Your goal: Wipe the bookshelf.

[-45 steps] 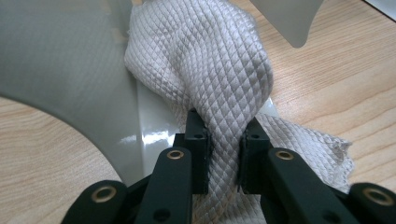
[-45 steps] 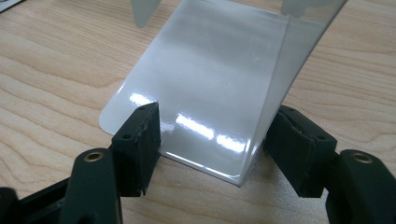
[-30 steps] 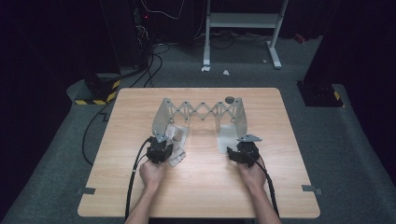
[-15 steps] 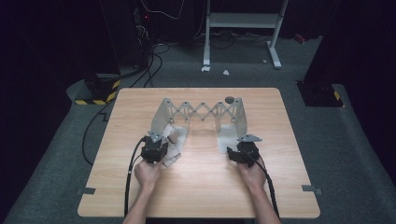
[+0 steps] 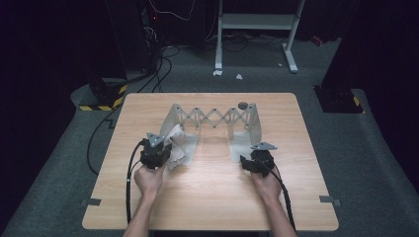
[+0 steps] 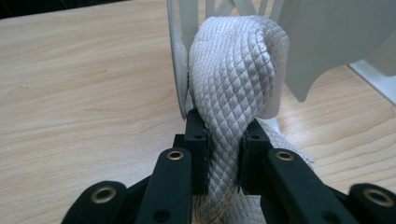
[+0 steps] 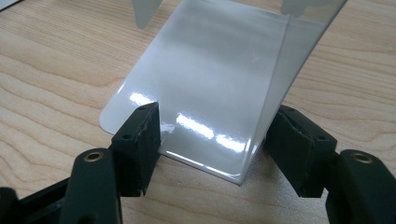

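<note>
White quilted cloth [image 6: 233, 93] is being pinched tight by the left gripper [image 6: 223, 156], just beside the rack's [image 5: 212, 118] left end, likely to hang it there. The right gripper [image 7: 212, 140] is resting at the rack's right foot, fingers [image 7: 140, 140] open around it, maybe steadying it on the bench [image 5: 207, 197].

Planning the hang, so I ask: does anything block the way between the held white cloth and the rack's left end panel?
Nothing visible does: the white quilted cloth, pinched in the left tool, is right beside the grey folding rack's left panel.
</note>
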{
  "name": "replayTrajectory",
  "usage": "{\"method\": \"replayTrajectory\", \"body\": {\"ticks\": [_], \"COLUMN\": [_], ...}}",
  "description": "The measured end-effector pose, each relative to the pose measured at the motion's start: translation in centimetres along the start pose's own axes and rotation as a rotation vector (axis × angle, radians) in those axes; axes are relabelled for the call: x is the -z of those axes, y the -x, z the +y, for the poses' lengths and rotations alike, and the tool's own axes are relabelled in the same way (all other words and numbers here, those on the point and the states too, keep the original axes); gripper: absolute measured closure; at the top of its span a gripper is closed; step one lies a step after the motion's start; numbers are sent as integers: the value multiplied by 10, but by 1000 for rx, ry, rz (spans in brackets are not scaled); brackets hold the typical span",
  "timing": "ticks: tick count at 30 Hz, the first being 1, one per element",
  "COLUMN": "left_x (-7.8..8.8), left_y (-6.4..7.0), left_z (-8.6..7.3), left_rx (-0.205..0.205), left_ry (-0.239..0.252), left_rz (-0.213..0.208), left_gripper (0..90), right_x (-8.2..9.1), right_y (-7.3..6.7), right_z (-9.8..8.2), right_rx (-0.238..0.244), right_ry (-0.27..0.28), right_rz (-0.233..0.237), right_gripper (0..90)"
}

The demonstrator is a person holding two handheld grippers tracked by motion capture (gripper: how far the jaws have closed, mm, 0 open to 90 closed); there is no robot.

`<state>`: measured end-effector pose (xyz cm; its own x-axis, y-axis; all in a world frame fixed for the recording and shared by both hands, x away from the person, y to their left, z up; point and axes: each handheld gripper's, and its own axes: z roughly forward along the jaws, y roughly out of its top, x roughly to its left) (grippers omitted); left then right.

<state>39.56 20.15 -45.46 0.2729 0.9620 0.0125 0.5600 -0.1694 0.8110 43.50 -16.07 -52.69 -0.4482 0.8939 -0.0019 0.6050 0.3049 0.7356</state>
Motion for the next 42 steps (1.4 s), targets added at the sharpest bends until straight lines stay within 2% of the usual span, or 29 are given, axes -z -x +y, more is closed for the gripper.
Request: {"method": "replayTrajectory", "body": {"ticks": [11,18,26,30,41,42], "left_x": [20,35,38,33,16,11], "left_y": [-1,-3,-2,-2,-2,-2], "left_z": [16,33,45,42,19,14], "left_rx": [1,-3,6,11,29,31], "left_ry": [15,29,30,15,-11,-25], "left_rz": [-10,-11,-16,-16,-4,-5], "left_gripper": [773,773,773,773,773,772], "right_x": [0,0,0,0,0,0], "right_y": [0,0,0,0,0,0], "right_z": [0,0,0,0,0,0], "right_rx": [3,3,3,3,3,3], "right_ry": [1,0,1,0,1,1], "right_rz": [0,0,0,-1,0,-1], "right_gripper": [357,357,357,357,357,357]}}
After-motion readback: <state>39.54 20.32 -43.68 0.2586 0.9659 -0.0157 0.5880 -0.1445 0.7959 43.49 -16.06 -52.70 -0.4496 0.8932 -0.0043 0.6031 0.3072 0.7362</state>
